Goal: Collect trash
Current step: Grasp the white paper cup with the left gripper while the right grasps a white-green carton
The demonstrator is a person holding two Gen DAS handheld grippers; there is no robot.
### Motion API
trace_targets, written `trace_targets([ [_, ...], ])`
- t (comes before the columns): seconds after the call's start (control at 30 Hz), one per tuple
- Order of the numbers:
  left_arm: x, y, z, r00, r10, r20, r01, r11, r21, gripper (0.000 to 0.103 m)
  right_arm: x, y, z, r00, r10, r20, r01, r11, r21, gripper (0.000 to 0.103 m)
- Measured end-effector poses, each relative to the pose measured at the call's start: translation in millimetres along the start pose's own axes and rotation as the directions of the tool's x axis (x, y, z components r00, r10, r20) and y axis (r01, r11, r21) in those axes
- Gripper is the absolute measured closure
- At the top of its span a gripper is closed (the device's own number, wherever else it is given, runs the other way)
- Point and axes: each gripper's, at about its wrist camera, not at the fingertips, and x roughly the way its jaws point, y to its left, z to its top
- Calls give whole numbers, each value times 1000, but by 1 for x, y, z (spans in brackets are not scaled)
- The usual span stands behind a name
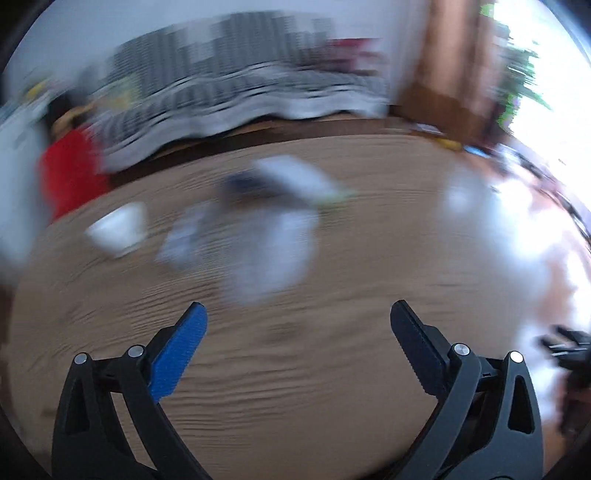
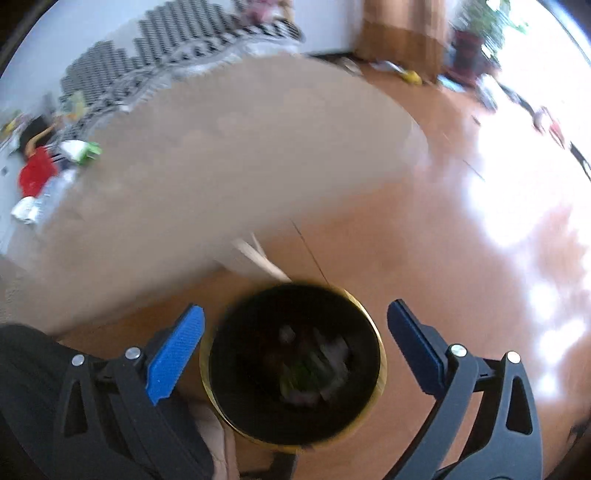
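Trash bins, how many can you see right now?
1. A black bin with a gold rim stands on the floor beside the table, below the open right gripper, scraps inside. Others may sit outside the blurred views.

Room setting, both wrist views heavily blurred. A light wood-grain bench [image 1: 332, 369] fills the foreground; its rounded edge [image 2: 406, 122] stands over a glossy reddish-brown floor [image 2: 461, 258]. Behind the bench runs a sofa [image 1: 240, 92] under a black-and-white patterned cover, set against a pale wall [image 1: 92, 40]. A brown curtain [image 1: 454, 62] hangs beside a bright window [image 1: 554, 74], with green foliage [image 2: 491, 18] near it. Strong daylight glares across the floor [image 2: 517, 184] at right.
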Motion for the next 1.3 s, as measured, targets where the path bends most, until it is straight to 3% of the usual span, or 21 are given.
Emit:
trace_targets([
  [0.07, 8, 58, -1, 997, 68, -36, -71, 993, -93, 7, -9, 27, 29, 997, 59, 52, -57, 997, -46, 7],
  [0.13, 18, 116, 3, 993, 103, -59, -114, 968, -222, 7, -16, 62, 63, 986, 133, 100, -123, 987, -100, 7],
  [0.23, 31, 172, 13, 995, 93, -45, -103, 922, -373, 7, -16, 123, 110, 966, 224, 128, -196, 960, -199, 7],
  [0.37, 75, 204, 32, 995, 54, -83, -87, 880, -466, 7, 12, 204, 153, 955, 277, 106, -236, 926, -294, 7],
  [0.5, 107, 217, 45, 995, 24, -98, -72, 850, -522, 7, 71, 289, 185, 955, 296, -8, -277, 883, -380, 7],
  [0.6, 129, 221, 58, 994, 23, -108, -77, 846, -528, 7, 108, 339, 202, 958, 275, -78, -281, 851, -444, 7],
  [0.7, 142, 214, 67, 995, 7, -104, -59, 858, -510, 7, 131, 369, 214, 972, 229, -58, -227, 842, -489, 7],
  [0.73, 147, 215, 70, 996, -2, -94, -46, 865, -499, 10, 141, 376, 217, 975, 215, -59, -216, 842, -495, 7],
  [0.8, 156, 212, 75, 994, 4, -108, -54, 886, -460, 32, 155, 384, 216, 979, 194, -59, -197, 846, -495, 17],
  [0.83, 156, 212, 75, 994, 32, -104, -75, 897, -436, 45, 160, 387, 216, 980, 190, -61, -195, 848, -493, 32],
  [0.87, 157, 211, 76, 994, 36, -100, -75, 904, -421, 45, 166, 387, 215, 978, 198, -66, -205, 853, -481, 50],
  [0.97, 155, 211, 75, 996, 32, -86, -64, 914, -401, 47, 171, 387, 212, 980, 195, -33, -188, 866, -464, 59],
  [1.3, 124, 195, 77, 998, 50, -23, -55, 927, -370, 47, 134, 333, 218, 967, 251, 37, -224, 915, -335, 65],
])
